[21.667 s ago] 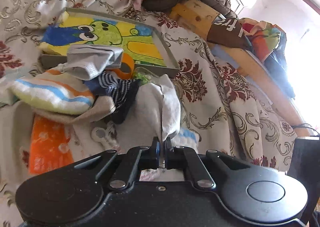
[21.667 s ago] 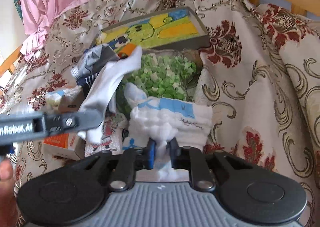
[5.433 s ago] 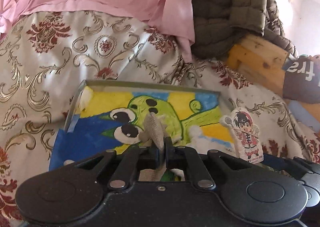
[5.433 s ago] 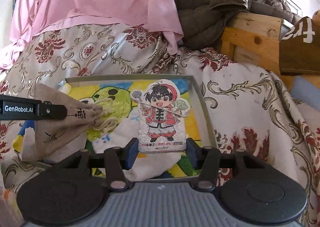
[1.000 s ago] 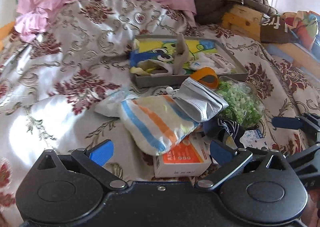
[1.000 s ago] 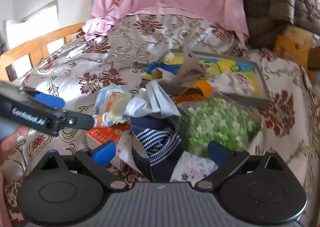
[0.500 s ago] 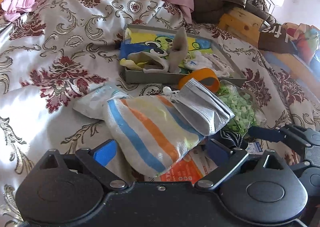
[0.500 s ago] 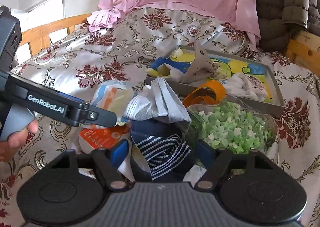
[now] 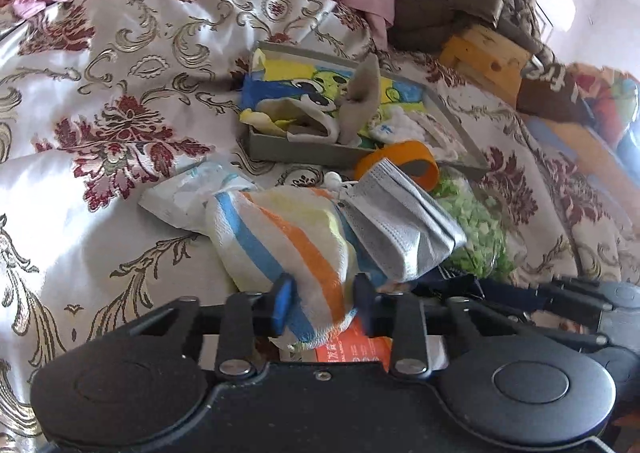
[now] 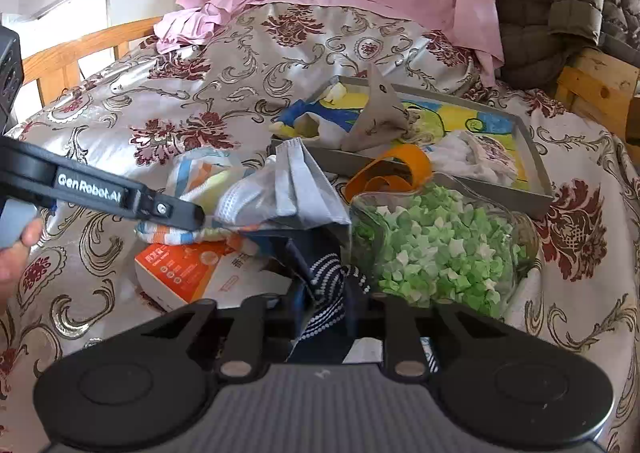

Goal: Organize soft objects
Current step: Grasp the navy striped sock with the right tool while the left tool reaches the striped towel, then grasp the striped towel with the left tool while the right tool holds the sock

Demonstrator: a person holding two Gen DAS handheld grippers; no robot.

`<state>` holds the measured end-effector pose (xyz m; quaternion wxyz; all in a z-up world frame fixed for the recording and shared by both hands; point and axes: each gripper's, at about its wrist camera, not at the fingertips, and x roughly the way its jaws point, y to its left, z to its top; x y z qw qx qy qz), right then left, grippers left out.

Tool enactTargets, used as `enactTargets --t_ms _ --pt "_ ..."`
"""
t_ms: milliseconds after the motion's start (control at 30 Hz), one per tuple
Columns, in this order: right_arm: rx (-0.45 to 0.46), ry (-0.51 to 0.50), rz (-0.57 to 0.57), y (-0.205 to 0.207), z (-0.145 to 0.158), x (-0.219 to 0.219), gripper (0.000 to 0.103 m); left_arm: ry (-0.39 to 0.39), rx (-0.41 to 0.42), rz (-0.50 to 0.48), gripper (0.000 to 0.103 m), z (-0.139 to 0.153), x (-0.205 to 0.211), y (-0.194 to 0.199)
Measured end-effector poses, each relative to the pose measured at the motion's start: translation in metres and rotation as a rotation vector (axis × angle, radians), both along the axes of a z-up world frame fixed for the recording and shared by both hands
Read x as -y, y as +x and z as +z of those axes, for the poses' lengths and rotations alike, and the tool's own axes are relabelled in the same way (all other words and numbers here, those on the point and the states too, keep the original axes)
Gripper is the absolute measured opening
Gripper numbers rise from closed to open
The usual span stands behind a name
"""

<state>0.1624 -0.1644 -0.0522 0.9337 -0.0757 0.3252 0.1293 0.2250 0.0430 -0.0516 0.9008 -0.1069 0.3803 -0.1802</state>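
A pile of soft things lies on the floral bedspread. My left gripper (image 9: 323,303) is closing, and its pads squeeze the near end of a cloth striped in blue, orange and yellow (image 9: 288,237). In the right wrist view that left gripper (image 10: 192,215) reaches in from the left onto the same striped cloth (image 10: 200,177). My right gripper (image 10: 326,311) is closing too, pinching a navy cloth with white stripes (image 10: 332,273). A grey face mask (image 10: 296,189) lies on top of the pile. Behind it, a grey tray (image 10: 536,157) holds a beige pouch and white cloths.
A clear container of green paper stars (image 10: 432,245) sits right of the pile, with an orange ring (image 10: 396,169) behind it. An orange and white box (image 10: 180,265) lies under the cloths. A white packet (image 9: 180,197) is at left. Pink fabric and wooden bed rails are behind.
Both grippers stood wide open a second ago and have closed. The left one moved in and down onto the striped cloth, and the right one closed on the navy striped cloth.
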Motion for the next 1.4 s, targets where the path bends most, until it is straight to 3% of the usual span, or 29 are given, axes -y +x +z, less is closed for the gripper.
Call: enactTargets --t_ms 100,233,333,700,833,1000,1167,1233,1400 --pt "0.039 -0.024 -0.002 -0.004 0.002 -0.002 0.003 -0.013 0.021 0.017 0.012 0.005 -0.003 -0.001" --pt "0.115 -0.051 -0.015 -0.011 0.009 -0.002 0.002 -0.01 0.057 0.011 0.006 0.011 0.0 -0.006" --pt "0.152 -0.038 -0.052 -0.011 0.015 0.005 0.002 0.003 0.069 -0.007 0.005 0.013 0.005 -0.01" --pt "0.218 0.071 -0.245 -0.003 0.032 0.054 0.002 -0.085 0.083 -0.087 0.004 0.036 0.017 -0.04" --pt "0.24 0.084 -0.311 0.0 0.032 0.065 0.002 -0.089 0.098 -0.048 0.004 0.045 0.012 -0.052" --pt "0.213 0.081 -0.375 0.011 0.023 0.072 0.002 -0.018 0.095 0.09 0.004 0.043 0.002 -0.047" --pt "0.15 0.087 -0.359 0.018 0.012 0.07 0.004 0.0 0.009 0.162 0.006 0.027 -0.009 -0.028" --pt "0.14 0.099 -0.344 0.018 0.012 0.069 0.008 0.0 -0.005 0.163 0.017 0.024 -0.009 -0.024" --pt "0.1 0.112 -0.306 0.018 0.009 0.063 0.018 -0.031 -0.004 0.144 0.03 0.023 -0.009 -0.024"
